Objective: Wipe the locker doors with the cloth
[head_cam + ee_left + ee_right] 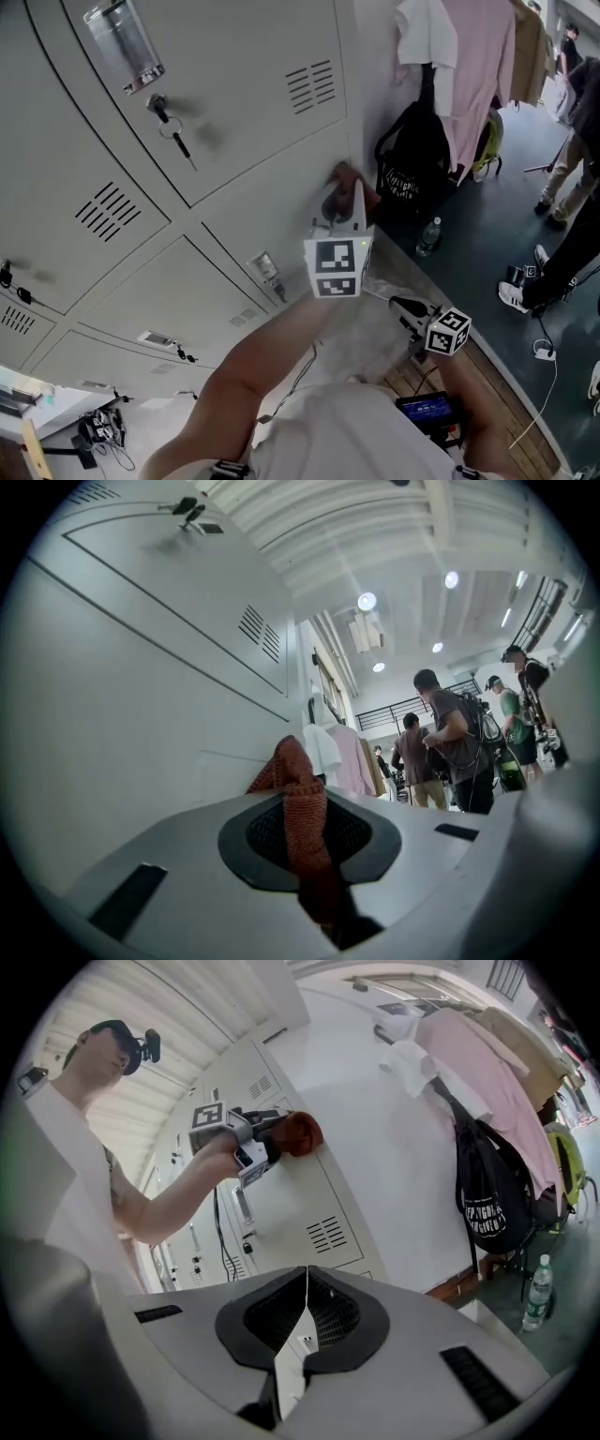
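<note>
My L gripper (345,202) is clenched on the red cloth (337,176); in its own view the cloth bunches up btwn the jaws and sticks out past the tips. In head view the cloth sits against the grey locker door (262,103), at the door's lower right corner, about 12 o'clock from the L marker cube. R gripper (305,1283) has its jaws closed together w/ nothing btwn them; in head view it's at 4 o'clock from the L one, off the lockers. Keys (173,131) hang in a lock at 10 o'clock from the cloth. Black bag (412,159) is at 3 o'clock, water bottle (427,236) at 4.
</note>
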Motion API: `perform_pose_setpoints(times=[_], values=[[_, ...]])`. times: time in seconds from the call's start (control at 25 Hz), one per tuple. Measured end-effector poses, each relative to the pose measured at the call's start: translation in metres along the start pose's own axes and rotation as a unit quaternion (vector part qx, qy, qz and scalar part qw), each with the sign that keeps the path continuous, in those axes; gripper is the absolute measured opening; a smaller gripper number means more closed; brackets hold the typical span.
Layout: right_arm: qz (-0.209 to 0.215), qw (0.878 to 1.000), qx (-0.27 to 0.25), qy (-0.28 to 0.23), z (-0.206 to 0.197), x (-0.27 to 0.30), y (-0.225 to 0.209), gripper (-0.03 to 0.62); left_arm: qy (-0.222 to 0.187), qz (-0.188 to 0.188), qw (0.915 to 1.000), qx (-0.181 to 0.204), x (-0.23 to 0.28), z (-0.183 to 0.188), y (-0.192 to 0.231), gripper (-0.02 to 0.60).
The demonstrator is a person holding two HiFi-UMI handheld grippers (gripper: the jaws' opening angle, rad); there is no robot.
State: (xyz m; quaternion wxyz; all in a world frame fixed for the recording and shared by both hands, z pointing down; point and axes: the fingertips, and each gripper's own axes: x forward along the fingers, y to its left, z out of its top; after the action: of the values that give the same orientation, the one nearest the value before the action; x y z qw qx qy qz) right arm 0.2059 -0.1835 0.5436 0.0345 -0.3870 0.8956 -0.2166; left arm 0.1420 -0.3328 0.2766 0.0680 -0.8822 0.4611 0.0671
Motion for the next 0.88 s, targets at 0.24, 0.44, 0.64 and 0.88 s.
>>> perform_pose_setpoints(times=[0.24,0.44,0.64,0.88], values=[[0.000,1.000,0.004,-0.002,0.000,-0.003,-0.004,0.017,-0.042,0.002,0.9991,-0.011,0.022,0.040,-0.007,0.037],[0.019,1.000,0.002,0.009,-0.002,0.010,-0.004,0.017,-0.089,0.045,0.9938,-0.049,-0.028,0.059,0.027,0.038],[0.055,0.998,-0.003,0.030,-0.005,0.038,0.009,0.017,-0.099,0.093,0.9887,-0.064,-0.096,0.060,0.067,0.037],[0.097,0.994,-0.018,0.051,-0.006,0.072,0.029,0.017,-0.106,0.176,0.9783,-0.025,-0.184,0.077,0.117,0.038]])
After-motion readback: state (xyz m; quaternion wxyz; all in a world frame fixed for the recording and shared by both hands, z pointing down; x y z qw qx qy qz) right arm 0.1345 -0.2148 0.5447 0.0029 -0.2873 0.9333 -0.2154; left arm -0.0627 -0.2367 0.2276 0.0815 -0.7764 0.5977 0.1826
